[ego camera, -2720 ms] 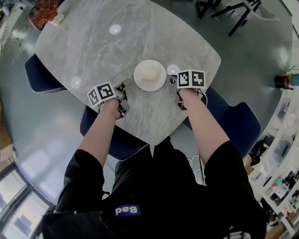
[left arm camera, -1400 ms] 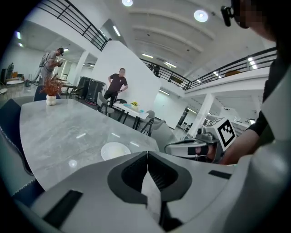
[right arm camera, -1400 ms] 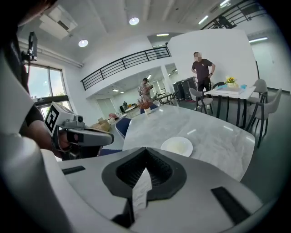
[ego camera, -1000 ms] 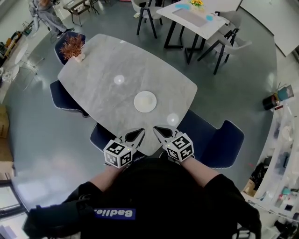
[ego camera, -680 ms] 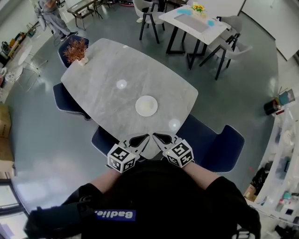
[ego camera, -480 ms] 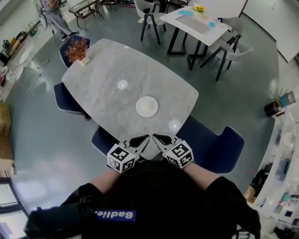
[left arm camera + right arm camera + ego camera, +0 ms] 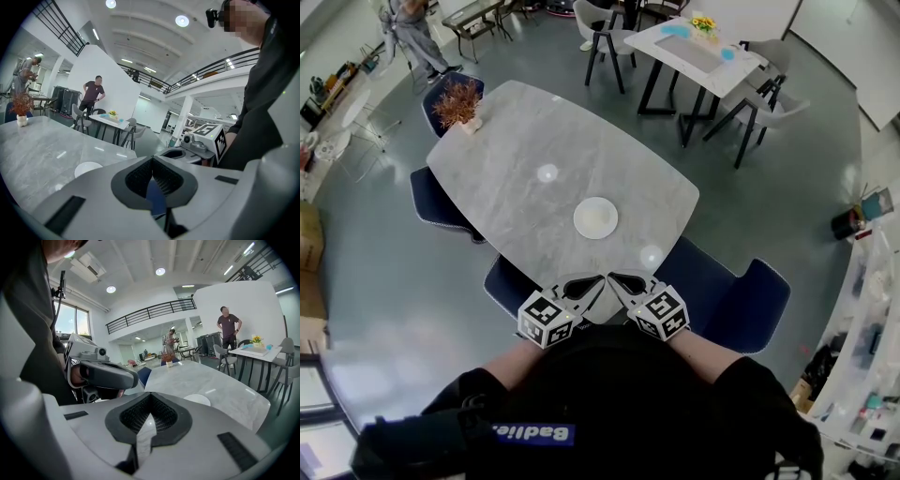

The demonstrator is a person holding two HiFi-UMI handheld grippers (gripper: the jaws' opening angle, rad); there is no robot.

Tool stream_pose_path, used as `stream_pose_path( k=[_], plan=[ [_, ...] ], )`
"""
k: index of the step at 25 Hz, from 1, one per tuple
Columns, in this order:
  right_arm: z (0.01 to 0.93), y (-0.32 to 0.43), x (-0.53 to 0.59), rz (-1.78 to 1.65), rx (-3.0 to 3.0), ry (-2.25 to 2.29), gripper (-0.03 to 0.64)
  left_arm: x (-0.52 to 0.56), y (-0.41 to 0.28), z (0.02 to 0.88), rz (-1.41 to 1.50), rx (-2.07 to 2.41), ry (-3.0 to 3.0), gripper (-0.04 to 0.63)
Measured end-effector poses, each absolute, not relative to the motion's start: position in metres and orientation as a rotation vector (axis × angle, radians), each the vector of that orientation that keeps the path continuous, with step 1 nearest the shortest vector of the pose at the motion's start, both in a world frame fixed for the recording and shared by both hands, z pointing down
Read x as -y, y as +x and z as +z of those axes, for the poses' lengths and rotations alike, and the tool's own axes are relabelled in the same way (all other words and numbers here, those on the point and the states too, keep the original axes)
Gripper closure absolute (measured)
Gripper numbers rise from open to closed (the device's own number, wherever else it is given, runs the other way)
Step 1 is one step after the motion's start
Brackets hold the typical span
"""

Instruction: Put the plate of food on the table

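**Left gripper [image 7: 578,286] and right gripper [image 7: 627,281] closed on nothing, plate [image 7: 595,217] set down**

Each gripper's jaws meet at the tips, with nothing between them. The two grippers are held side by side near the counter's [image 7: 511,178] near edge. The white plate rests on the grey marble counter, well apart from both. A potted plant [image 7: 456,103] stands at the far end, and navy chairs [image 7: 741,302] surround the counter.

The round white plate [image 7: 595,217] sits flat on the table [image 7: 516,141], a pale mound of food [image 7: 597,220] at its middle. It lies on the table's nearer half, toward the right-hand edge. The table is grey marbled stone with rounded corners, its top glossy under the lights.
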State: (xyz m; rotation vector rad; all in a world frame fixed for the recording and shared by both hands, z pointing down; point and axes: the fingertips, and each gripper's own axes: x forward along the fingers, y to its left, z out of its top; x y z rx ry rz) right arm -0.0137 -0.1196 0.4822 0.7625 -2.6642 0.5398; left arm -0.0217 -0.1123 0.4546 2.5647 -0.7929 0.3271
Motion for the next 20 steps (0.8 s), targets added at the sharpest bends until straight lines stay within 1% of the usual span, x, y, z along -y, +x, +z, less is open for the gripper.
stream_pose_path(
  k=[20],
  plan=[
    [0.4881,-0.0107,0.1111,0.547,2.649,0.782,0.607,0.1021,-0.0213,0.4598,0.326,0.788,2.555,0.586]
  ],
)
